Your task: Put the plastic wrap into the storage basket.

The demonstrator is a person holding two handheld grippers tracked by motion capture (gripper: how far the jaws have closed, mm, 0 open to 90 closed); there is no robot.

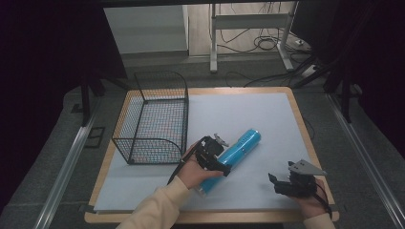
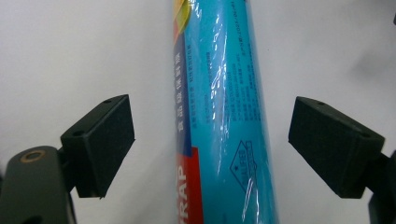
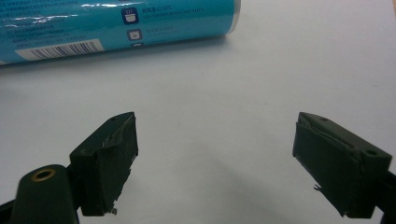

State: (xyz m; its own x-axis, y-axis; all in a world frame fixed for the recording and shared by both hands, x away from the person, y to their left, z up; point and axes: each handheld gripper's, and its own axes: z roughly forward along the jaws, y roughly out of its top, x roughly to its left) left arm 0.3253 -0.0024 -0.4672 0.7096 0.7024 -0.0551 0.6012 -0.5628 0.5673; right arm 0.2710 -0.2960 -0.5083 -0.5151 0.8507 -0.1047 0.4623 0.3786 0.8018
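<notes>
High view puts the right gripper [image 1: 282, 183] nearest, resting at the desk's [image 1: 267, 107] front right corner, its jaws released and holding nothing. Further in, the left gripper [image 1: 217, 160] straddles the blue roll [image 2: 219, 112] lying on the desk beside the wire basket [image 1: 155, 117], jaws spread with gaps on both sides. Likely a pickup: next, clench on the roll and lift it.

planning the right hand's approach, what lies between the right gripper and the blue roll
Nothing: in the right gripper view, bare white mat separates the open right gripper from the blue roll.
</notes>
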